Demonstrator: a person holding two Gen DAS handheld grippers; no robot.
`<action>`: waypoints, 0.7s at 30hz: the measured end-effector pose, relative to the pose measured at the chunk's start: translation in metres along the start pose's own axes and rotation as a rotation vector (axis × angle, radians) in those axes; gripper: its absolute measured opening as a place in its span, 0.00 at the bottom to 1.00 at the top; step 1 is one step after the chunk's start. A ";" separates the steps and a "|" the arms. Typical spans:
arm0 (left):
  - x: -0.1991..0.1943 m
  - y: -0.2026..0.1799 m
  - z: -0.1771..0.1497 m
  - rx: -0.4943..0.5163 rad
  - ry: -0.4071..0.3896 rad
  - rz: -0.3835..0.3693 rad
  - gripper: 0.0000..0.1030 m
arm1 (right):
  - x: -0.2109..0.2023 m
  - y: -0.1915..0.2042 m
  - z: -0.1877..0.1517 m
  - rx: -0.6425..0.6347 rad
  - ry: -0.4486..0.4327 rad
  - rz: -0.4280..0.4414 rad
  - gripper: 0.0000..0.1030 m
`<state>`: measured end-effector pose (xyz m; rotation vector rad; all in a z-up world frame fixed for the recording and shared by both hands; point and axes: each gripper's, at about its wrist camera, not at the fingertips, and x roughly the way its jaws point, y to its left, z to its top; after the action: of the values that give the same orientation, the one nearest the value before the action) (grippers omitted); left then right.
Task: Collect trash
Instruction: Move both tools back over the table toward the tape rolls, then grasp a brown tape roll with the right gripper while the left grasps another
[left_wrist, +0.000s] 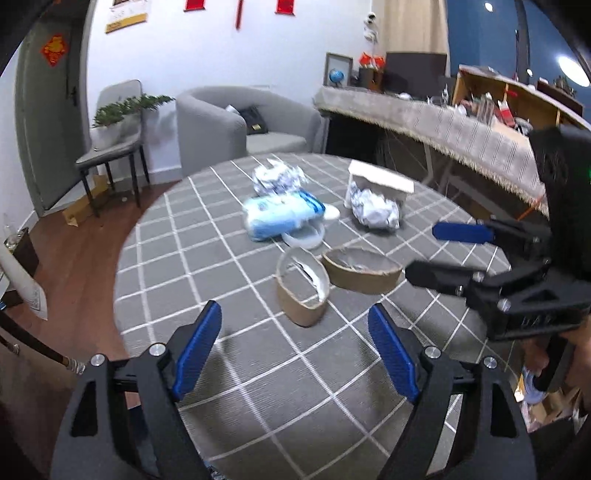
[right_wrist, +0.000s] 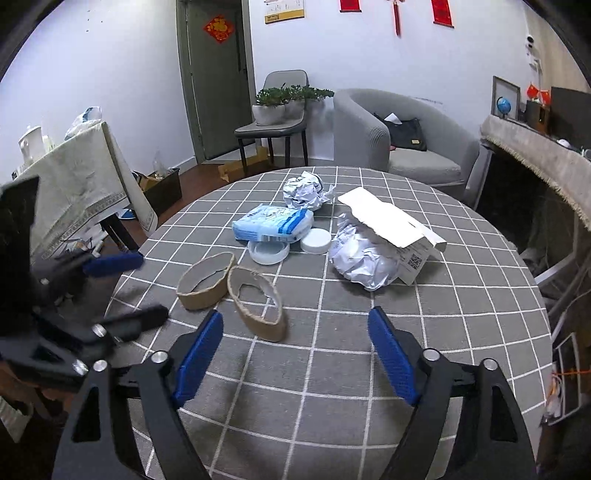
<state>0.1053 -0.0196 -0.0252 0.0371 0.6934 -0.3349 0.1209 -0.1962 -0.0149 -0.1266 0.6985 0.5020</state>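
Both the left gripper (left_wrist: 295, 350) and right gripper (right_wrist: 295, 354) gape empty; the nearest cardboard ring (right_wrist: 255, 306) looks light and crushable, best pinched across its wall.

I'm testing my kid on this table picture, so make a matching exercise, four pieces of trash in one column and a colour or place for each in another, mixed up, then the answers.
Things:
1. tissue pack
2. cap
3. cardboard rings
4. torn box

Descriptions:
A. brown, nearest the grippers
B. light blue wrapper
C. lies over a crumpled paper ball
D. small white disc beside a clear lid

Pairs: 1-B, 2-D, 3-A, 4-C
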 end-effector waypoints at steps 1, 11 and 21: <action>0.004 -0.001 0.000 0.000 0.009 0.000 0.79 | 0.001 -0.001 0.002 -0.001 0.002 0.005 0.74; 0.019 0.001 0.005 -0.009 0.036 -0.021 0.59 | 0.012 0.002 0.010 -0.023 0.027 0.048 0.66; 0.020 0.009 0.006 -0.027 0.036 -0.032 0.33 | 0.026 0.011 0.013 -0.028 0.067 0.070 0.66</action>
<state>0.1267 -0.0176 -0.0341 0.0064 0.7346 -0.3559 0.1404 -0.1730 -0.0212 -0.1461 0.7639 0.5765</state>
